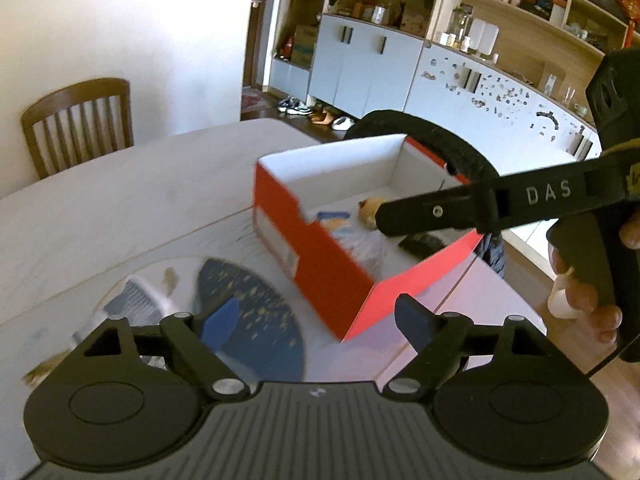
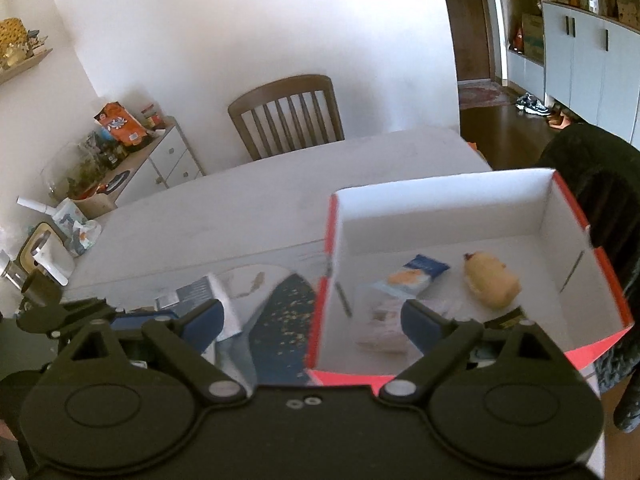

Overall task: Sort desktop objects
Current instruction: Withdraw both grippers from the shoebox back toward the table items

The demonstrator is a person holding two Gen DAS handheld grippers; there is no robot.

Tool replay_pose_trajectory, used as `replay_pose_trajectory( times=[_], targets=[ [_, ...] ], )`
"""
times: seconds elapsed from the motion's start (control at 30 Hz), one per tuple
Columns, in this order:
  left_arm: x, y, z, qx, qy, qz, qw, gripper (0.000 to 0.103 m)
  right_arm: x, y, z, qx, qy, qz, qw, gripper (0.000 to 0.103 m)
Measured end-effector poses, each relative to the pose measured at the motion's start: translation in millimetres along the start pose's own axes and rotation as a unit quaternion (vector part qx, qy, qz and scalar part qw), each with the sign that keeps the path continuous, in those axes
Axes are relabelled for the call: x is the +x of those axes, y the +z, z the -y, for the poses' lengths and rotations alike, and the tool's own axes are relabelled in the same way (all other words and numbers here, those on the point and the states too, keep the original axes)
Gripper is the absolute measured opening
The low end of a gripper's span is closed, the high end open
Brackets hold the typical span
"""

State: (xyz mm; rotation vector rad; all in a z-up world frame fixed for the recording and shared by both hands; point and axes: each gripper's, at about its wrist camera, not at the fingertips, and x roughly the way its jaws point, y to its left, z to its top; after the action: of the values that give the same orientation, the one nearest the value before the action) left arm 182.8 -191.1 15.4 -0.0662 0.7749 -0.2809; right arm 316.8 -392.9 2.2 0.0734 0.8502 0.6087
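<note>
1. Two hand-held grippers hover over a pale counter (image 2: 240,200) that carries an open red box (image 1: 320,280) with white inner walls.
2. The left gripper (image 1: 316,320) is released, its blue-padded fingers spread wide with nothing between them. It hangs above a dark blue, gold-flecked packet (image 1: 256,312) that lies flat on the counter just beside the box's near wall.
3. The right gripper (image 2: 310,320) is also released and empty; it straddles the box's near left corner.
4. Already inside the box: a blue-and-white snack pouch (image 2: 416,276), a yellowish bun-like item (image 2: 492,280) and a small dark object (image 1: 422,244).
5. Judged step: picking up the next loose item, most likely the dark blue packet, for sorting into the box.
6. To do it well, lower the left gripper so both fingers bracket an edge of the packet. It lies flat, so a tilted approach should help.
7. Keep the right gripper clear of the box rim, since a knock could shift the light box.
</note>
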Motion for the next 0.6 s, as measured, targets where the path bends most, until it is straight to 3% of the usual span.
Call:
replay_pose_trajectory(
  times=[0.17, 0.6],
  targets=[
    [-18.7, -22.4, -20.5, -0.013, 0.006, 0.002, 0.9999, 0.099, 8.4, -6.6, -26.3, -0.006, -0.003, 0.001, 1.000, 0.095],
    [-56.9, -80.3, -74.3, -0.045, 0.049, 0.005, 0.9978, 0.100, 38.5, -24.8, -76.1, -0.036, -0.013, -0.007, 0.999, 0.096]
  ],
)
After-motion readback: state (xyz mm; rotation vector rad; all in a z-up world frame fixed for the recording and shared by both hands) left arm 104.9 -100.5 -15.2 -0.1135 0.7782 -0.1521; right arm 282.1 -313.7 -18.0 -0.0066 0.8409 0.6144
